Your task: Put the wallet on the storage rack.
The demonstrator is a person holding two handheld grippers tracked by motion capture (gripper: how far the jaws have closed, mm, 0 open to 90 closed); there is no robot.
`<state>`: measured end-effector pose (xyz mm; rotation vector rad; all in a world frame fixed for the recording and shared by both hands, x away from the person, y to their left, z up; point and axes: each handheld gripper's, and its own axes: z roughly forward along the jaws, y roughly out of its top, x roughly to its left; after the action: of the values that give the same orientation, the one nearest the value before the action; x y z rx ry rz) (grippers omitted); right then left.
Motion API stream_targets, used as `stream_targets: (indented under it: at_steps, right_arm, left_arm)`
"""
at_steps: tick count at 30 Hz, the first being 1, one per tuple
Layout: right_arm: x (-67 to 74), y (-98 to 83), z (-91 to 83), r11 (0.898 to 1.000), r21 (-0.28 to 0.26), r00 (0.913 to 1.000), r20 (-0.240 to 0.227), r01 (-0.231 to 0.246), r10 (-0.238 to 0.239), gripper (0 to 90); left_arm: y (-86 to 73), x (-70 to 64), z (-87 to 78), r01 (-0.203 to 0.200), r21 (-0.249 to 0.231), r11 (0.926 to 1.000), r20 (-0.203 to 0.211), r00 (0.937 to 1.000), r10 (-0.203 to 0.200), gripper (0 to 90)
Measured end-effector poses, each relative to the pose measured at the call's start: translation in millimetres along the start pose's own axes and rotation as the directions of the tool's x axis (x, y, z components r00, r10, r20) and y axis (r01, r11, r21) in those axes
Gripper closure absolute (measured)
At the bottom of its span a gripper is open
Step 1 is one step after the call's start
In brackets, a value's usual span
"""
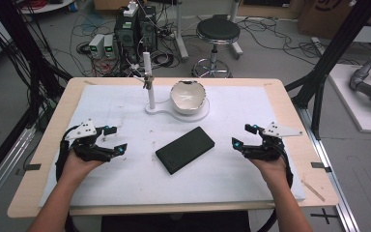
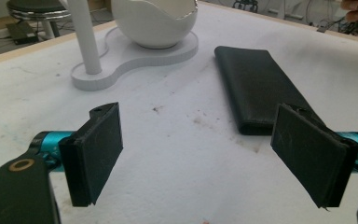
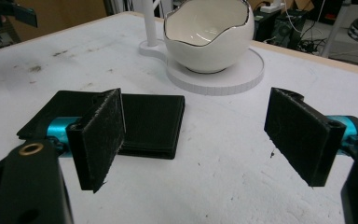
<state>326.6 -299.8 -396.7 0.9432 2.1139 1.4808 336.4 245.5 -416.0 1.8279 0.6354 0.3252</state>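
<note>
Lying flat mid-table: black case (image 1: 185, 150). Hovering left of the case with jaws spread wide, holding nothing: left gripper (image 1: 114, 139). Hovering right of the case, likewise spread and empty: right gripper (image 1: 244, 136). Sitting beyond the case on a white stand (image 1: 160, 109): white bowl (image 1: 188, 96).

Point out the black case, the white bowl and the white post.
black case (image 1: 185, 150), high view, middle of its flat top.
white bowl (image 3: 209, 49), right gripper view, front of its outer wall.
white post (image 2: 86, 39), left gripper view, middle of its shaft.
</note>
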Motion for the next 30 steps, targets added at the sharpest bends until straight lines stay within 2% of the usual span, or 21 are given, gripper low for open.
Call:
stream_targets:
  at_steps: [2,7,8,9,10,11,12,13,14,15,16,17,19,20,23,25,26,27,30]
  right_arm:
    - [-1.8,-1.2,-1.2,1.0,0.004,1.0,-0.003,0.0,0.0,20.5]
    - [-4.7,-2.4,-2.2,1.0,0.003,1.0,0.002,-0.008,0.008,20.5]
    - [-5.0,-2.3,-2.7,1.0,0.003,1.0,0.0,-0.01,0.01,20.5]
    - [-4.7,-2.3,-2.7,1.0,0.002,0.9999,0.0,-0.011,0.011,20.5]
    - [-4.7,-2.3,-2.7,1.0,0.002,0.9999,0.0,-0.011,0.011,20.5]
    - [-4.2,-2.2,-2.2,1.0,0.005,1.0,-0.002,-0.004,0.004,20.5]
    - [-3.9,-2.2,-1.9,1.0,0.007,1.0,0.0,-0.001,0.001,20.5]
    - [-3.7,-2.2,-1.5,1.0,0.01,1.0,0.0,-0.001,0.001,20.5]
    - [-3.7,-2.2,-1.5,1.0,0.01,1.0,0.0,-0.001,0.001,20.5]
    - [-3.6,-2.2,-1.2,1.0,0.01,1.0,0.001,0.0,0.0,20.5]
    - [-3.5,-2.3,-0.9,1.0,0.013,1.0,0.003,0.004,-0.004,20.5]
    - [-3.5,-2.3,-0.9,1.0,0.013,1.0,0.003,0.004,-0.004,20.5]
    - [-3.4,-2.3,-1.0,1.0,0.016,1.0,0.001,0.003,-0.003,20.5]
    - [-3.7,-2.3,-1.1,1.0,0.014,1.0,0.005,0.005,-0.005,20.5]
    - [-4.2,-2.3,-1.2,1.0,0.012,1.0,0.003,0.002,-0.002,20.5]
    - [-4.4,-2.3,-0.9,1.0,0.011,1.0,0.002,0.004,-0.004,20.5]
    - [-4.6,-2.4,-0.3,1.0,0.014,1.0,0.002,0.005,-0.005,20.5]
    - [-4.6,-2.5,-0.1,1.0,0.016,1.0,0.002,0.006,-0.006,20.5]
    - [-4.4,-2.6,1.0,1.0,0.021,0.9999,0.002,0.012,-0.013,20.5]
  left_arm:
    - [2.9,-3.1,7.6,0.013,0.007,0.9999,0.026,0.9996,-0.013,16.5]
    - [12.6,-11.0,30.6,-0.002,0.053,0.9986,0.078,0.9969,-0.002,16.4]
    - [16.7,-13.1,41.1,-0.002,0.077,0.997,0.11,0.9939,-0.006,16.4]
    - [16.7,-13.1,41.1,-0.002,0.077,0.997,0.11,0.9939,-0.006,16.4]
    - [18.9,-14.6,48.0,0.0,0.089,0.9961,0.127,0.9918,-0.011,16.4]
    - [23.1,-16.6,62.6,-0.014,0.116,0.9931,0.145,0.9894,-0.003,16.4]
    - [23.1,-16.6,62.6,-0.014,0.116,0.9931,0.145,0.9894,-0.003,16.4]
    - [24.8,-17.4,78.0,-0.012,0.132,0.9912,0.172,0.9851,-0.011,16.5]
    - [24.8,-17.4,78.0,-0.012,0.132,0.9912,0.172,0.9851,-0.011,16.6]
    - [25.0,-18.2,88.2,-0.014,0.156,0.9877,0.183,0.983,-0.015,16.6]
    - [23.2,-19.5,102.3,-0.002,0.192,0.9813,0.218,0.9751,-0.041,16.6]
    - [23.2,-19.5,102.3,-0.002,0.192,0.9813,0.218,0.9751,-0.041,16.7]
    - [20.5,-22.4,118.6,-0.001,0.241,0.9706,0.218,0.9745,-0.053,16.7]
    - [19.3,-22.6,123.1,0.01,0.252,0.9677,0.225,0.9719,-0.069,16.7]
    - [14.9,-22.8,140.2,0.021,0.315,0.9489,0.229,0.9685,-0.097,16.8]
    - [14.0,-23.4,143.1,0.021,0.323,0.9463,0.234,0.9668,-0.102,16.9]
    - [12.7,-24.2,145.8,0.019,0.334,0.9425,0.239,0.9655,-0.104,17.7]
    - [11.2,-27.1,149.0,0.01,0.349,0.9371,0.236,0.9669,-0.098,17.7]
    - [11.1,-27.0,149.1,0.016,0.351,0.9364,0.232,0.9672,-0.103,19.0]
